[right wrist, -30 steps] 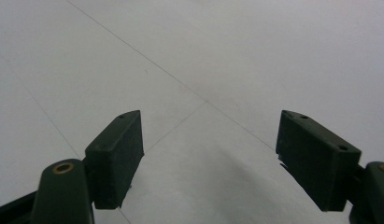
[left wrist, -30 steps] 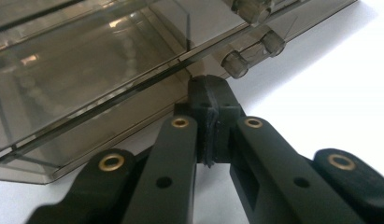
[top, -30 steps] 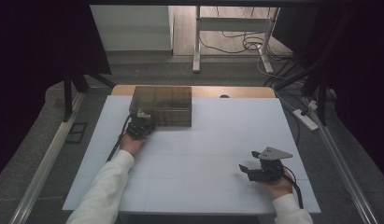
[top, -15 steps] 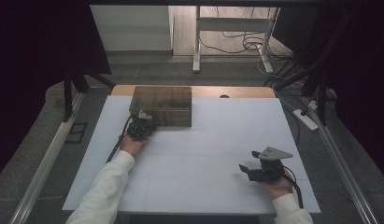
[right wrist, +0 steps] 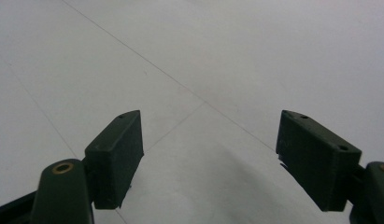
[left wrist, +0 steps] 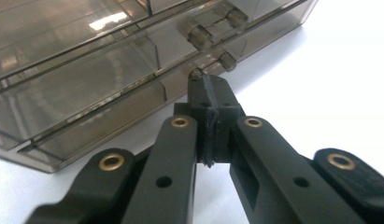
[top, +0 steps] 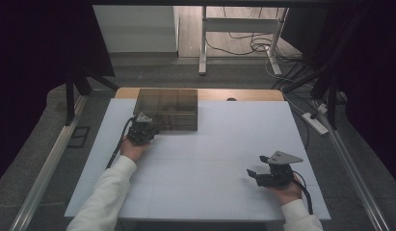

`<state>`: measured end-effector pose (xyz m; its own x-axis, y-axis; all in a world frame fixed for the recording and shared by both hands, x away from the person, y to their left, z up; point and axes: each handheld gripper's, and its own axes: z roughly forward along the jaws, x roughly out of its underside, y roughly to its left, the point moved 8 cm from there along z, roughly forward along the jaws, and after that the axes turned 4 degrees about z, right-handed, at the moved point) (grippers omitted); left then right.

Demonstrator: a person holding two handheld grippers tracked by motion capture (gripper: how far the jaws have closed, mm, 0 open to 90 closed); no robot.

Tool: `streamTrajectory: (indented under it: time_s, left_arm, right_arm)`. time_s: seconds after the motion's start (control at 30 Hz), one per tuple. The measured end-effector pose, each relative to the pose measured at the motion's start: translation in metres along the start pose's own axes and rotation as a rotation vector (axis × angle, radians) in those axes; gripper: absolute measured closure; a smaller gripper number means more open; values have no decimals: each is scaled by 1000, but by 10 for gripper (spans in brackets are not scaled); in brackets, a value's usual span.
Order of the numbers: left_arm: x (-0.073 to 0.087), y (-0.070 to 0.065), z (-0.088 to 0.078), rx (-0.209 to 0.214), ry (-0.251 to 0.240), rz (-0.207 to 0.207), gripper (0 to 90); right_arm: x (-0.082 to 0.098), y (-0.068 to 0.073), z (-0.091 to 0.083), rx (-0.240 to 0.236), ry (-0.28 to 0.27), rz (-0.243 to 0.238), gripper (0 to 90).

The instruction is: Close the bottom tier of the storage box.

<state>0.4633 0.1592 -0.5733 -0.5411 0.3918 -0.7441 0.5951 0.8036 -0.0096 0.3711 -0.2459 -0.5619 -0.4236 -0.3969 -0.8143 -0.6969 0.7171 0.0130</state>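
We note a white table top with faint seam lines, a wooden strip along its far edge. Around it: grey floor, dark curtains at both sides of the frame, metal stand legs and loose cables at upper centre, a white power strip at right.

Count: one smoky transparent plastic compartment box, upper left of centre on the table; two black hand-held grippers.

The left gripper has its jaws pressed together, tips touching a small latch knob on the box's side. The right gripper, lower right in the high view, stands spread with bare table between its pads.
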Motion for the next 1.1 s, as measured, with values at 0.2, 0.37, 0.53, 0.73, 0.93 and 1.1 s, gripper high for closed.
streamTrajectory:
  time_s: [0.2, 0.37, 0.53, 0.73, 0.93, 1.1]
  left_arm:
    - [1, -7, -17, 31, -34, -11, 889]
    - [2, -18, -31, 41, -56, -14, 888]
    - [7, -32, -47, 32, -62, 3, 639]
    - [18, -49, -66, 58, -35, 15, 358]
    - [40, -64, -82, 66, -42, -40, 264]
    - [58, -70, -93, 68, -45, -47, 256]
  right_arm:
    - [1, 0, -4, 9, -10, 2, 229]
    - [0, -1, -4, 15, -14, -1, 229]
    - [0, -1, -5, 14, -16, -2, 229]
    - [-2, -1, -7, 9, -30, 0, 229]
    - [-4, 3, -11, -10, -48, -9, 224]
    - [-11, 8, -17, -18, -107, -36, 228]
